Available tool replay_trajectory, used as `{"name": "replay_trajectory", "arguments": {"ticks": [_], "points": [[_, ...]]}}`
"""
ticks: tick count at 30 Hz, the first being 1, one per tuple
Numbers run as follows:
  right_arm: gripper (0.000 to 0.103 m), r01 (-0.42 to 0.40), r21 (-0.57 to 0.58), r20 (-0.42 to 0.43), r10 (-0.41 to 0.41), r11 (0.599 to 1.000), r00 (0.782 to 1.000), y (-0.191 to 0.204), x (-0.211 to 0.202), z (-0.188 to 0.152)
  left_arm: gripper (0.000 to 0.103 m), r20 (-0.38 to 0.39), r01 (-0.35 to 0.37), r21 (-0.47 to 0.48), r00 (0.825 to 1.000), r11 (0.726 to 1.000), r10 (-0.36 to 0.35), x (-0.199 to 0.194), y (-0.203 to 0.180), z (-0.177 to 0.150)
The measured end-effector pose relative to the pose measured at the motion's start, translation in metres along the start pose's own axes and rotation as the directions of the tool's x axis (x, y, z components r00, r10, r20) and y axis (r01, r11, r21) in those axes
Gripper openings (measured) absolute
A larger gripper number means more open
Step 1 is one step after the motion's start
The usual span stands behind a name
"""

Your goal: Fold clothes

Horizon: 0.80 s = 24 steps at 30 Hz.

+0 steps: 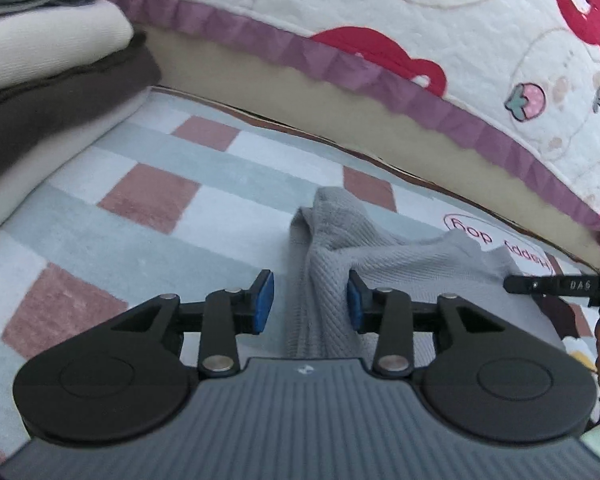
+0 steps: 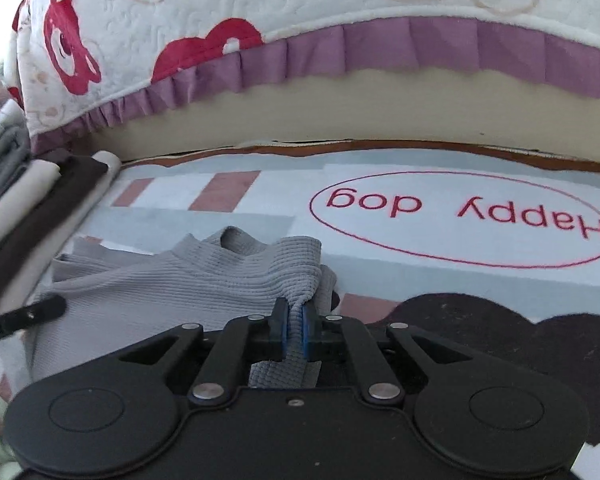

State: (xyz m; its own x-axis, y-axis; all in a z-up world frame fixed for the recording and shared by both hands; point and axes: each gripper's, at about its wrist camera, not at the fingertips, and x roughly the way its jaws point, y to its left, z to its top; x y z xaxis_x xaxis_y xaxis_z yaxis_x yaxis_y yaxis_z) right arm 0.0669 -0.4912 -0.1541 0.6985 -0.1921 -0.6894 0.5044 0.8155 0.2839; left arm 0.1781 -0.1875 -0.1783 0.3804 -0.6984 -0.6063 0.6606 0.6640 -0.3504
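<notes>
A grey ribbed knit garment [image 1: 332,248] lies bunched on the checked rug [image 1: 148,184]. My left gripper [image 1: 310,300] is open, its blue pads on either side of a raised fold of the garment, not pinching it. In the right wrist view the same garment [image 2: 188,284] spreads to the left. My right gripper [image 2: 295,330] is shut on a bunched edge of it, with cloth running back between the jaws. The right gripper's tip [image 1: 556,285] shows at the right edge of the left wrist view; the left gripper's tip [image 2: 28,312] shows at the left of the right wrist view.
A stack of folded clothes [image 1: 40,92] stands at the left on the rug, also seen in the right wrist view [image 2: 24,208]. A mattress with a quilted cartoon cover and purple frill [image 1: 380,80] runs along the far side. The rug carries a "Happy dog" oval [image 2: 464,220].
</notes>
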Motion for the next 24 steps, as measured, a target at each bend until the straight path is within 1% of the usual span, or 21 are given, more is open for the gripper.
{"name": "replay_trajectory", "arguments": {"ticks": [2, 4, 7, 8, 10, 11, 13, 15, 16, 17, 18, 19, 21, 23, 24], "points": [[0.006, 0.019, -0.037, -0.007, -0.019, 0.999, 1.000, 0.006, 0.000, 0.002, 0.038, -0.021, -0.010, -0.051, 1.000, 0.999, 0.009, -0.009, 0.003, 0.003], [0.006, 0.029, -0.054, -0.004, -0.029, 0.998, 1.000, 0.007, 0.000, 0.003, 0.037, -0.023, -0.024, -0.072, 1.000, 0.997, 0.022, -0.024, 0.006, -0.001], [0.009, 0.049, -0.010, 0.018, -0.049, 0.999, 0.999, 0.006, 0.001, -0.002, 0.033, -0.018, -0.047, -0.103, 0.999, 0.994, 0.046, -0.047, 0.011, -0.010], [0.009, 0.060, 0.010, 0.030, -0.060, 0.998, 0.998, 0.007, 0.001, -0.005, 0.033, -0.016, -0.048, -0.110, 0.999, 0.993, 0.046, -0.055, 0.012, -0.013], [0.009, 0.065, 0.047, 0.051, -0.067, 0.997, 0.996, 0.006, -0.001, -0.008, 0.033, -0.017, -0.019, -0.106, 1.000, 0.994, 0.017, -0.066, 0.010, -0.019], [0.009, 0.055, 0.077, 0.060, -0.060, 0.996, 0.996, 0.004, -0.002, -0.009, 0.033, -0.026, 0.010, -0.095, 1.000, 0.995, -0.013, -0.066, 0.007, -0.021], [0.009, 0.033, 0.130, 0.057, -0.041, 0.991, 0.998, -0.003, -0.002, -0.007, 0.038, -0.044, 0.068, -0.074, 0.996, 0.995, -0.072, -0.066, 0.001, -0.024], [0.009, 0.038, 0.109, 0.054, -0.044, 0.993, 0.998, -0.001, -0.002, -0.006, 0.045, -0.064, 0.119, -0.064, 0.990, 0.991, -0.123, -0.063, -0.004, -0.027], [0.009, 0.049, 0.080, 0.054, -0.054, 0.996, 0.997, 0.002, -0.003, -0.006, 0.045, -0.076, 0.131, -0.073, 0.988, 0.989, -0.136, -0.057, -0.007, -0.028], [0.009, 0.057, 0.064, 0.053, -0.061, 0.996, 0.997, 0.005, -0.004, -0.007, 0.045, -0.086, 0.124, -0.089, 0.988, 0.988, -0.132, -0.051, -0.007, -0.030], [0.010, 0.062, 0.056, 0.051, -0.065, 0.997, 0.997, 0.006, -0.004, -0.007, 0.041, -0.094, 0.096, -0.112, 0.990, 0.989, -0.107, -0.045, -0.004, -0.031], [0.010, 0.061, 0.064, 0.051, -0.064, 0.996, 0.997, 0.005, -0.005, -0.007, 0.032, -0.103, 0.068, -0.134, 0.991, 0.989, -0.082, -0.039, -0.001, -0.033], [0.011, 0.049, 0.104, 0.066, -0.056, 0.993, 0.996, -0.002, -0.006, -0.008, 0.032, -0.117, 0.017, -0.187, 0.992, 0.982, -0.039, -0.029, 0.006, -0.035], [0.011, 0.042, 0.140, 0.083, -0.054, 0.989, 0.995, -0.007, -0.008, -0.008, 0.032, -0.115, 0.000, -0.243, 0.993, 0.970, -0.029, -0.028, 0.014, -0.033], [0.011, 0.059, 0.143, 0.089, -0.072, 0.988, 0.993, -0.008, -0.010, -0.008, 0.032, -0.115, -0.004, -0.258, 0.993, 0.966, -0.027, -0.029, 0.016, -0.033]]}}
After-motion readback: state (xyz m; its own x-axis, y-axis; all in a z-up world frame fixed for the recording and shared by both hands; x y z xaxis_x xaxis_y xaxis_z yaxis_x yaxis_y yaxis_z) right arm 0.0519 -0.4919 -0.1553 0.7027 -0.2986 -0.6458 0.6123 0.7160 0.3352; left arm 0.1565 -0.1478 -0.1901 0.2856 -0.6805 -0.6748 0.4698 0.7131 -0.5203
